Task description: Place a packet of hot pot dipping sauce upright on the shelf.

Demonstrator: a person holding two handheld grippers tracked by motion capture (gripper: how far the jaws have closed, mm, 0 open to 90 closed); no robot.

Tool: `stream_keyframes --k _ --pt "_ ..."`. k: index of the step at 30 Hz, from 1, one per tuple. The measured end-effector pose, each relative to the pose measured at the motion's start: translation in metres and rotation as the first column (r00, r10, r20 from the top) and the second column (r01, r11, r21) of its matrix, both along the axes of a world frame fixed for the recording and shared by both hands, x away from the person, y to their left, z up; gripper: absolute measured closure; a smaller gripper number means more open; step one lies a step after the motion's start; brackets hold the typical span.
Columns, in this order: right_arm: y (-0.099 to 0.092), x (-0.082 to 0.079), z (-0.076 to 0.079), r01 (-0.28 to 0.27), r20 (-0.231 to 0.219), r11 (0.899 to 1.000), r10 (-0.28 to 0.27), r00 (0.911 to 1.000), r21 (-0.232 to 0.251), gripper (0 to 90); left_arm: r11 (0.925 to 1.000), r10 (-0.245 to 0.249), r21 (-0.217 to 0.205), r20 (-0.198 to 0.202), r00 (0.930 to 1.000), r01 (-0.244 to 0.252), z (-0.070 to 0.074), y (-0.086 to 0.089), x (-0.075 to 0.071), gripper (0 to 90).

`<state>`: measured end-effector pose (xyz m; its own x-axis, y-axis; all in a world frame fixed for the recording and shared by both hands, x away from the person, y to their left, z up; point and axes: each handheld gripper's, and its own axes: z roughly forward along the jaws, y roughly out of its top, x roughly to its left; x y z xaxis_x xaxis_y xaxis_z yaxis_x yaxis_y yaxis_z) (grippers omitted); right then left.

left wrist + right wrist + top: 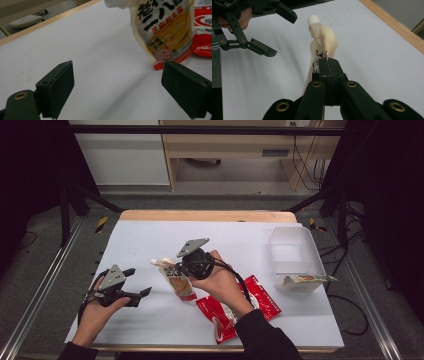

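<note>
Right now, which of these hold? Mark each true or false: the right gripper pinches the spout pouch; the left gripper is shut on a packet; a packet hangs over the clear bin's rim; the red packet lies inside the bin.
1. The right gripper pinches the spout pouch. True.
2. The left gripper is shut on a packet. False: its jaws stand open with nothing between them.
3. A packet hangs over the rim of the clear bin. True.
4. The red packet lies inside the bin. False: it lies on the white table.
</note>
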<state>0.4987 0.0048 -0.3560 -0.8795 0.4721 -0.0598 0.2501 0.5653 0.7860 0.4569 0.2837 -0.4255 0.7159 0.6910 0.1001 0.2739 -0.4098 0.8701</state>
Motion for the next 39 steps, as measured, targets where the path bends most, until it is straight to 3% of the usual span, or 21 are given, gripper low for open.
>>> stream_keyframes --k 12,22,29,39 --pt "-0.007 0.002 0.01 -0.016 0.005 1.0 0.016 0.9999 0.009 90.0 0.9997 -0.025 -0.001 0.021 0.9995 0.025 0.02 -0.012 0.0 11.1" --pt "-0.012 -0.001 0.02 -0.035 0.016 0.999 0.034 0.9993 0.012 90.0 0.999 -0.041 0.02 0.006 0.9991 0.041 0.033 -0.022 0.013 11.4" --pt "-0.021 -0.003 0.027 -0.042 0.025 0.999 0.041 0.9988 0.023 90.0 0.9957 -0.081 0.044 -0.006 0.9967 0.081 0.044 -0.03 0.017 11.5" --pt "-0.027 -0.01 0.032 -0.062 0.035 0.997 0.061 0.9975 0.036 90.0 0.9862 -0.156 0.053 -0.019 0.9876 0.157 0.053 -0.04 0.022 12.5"
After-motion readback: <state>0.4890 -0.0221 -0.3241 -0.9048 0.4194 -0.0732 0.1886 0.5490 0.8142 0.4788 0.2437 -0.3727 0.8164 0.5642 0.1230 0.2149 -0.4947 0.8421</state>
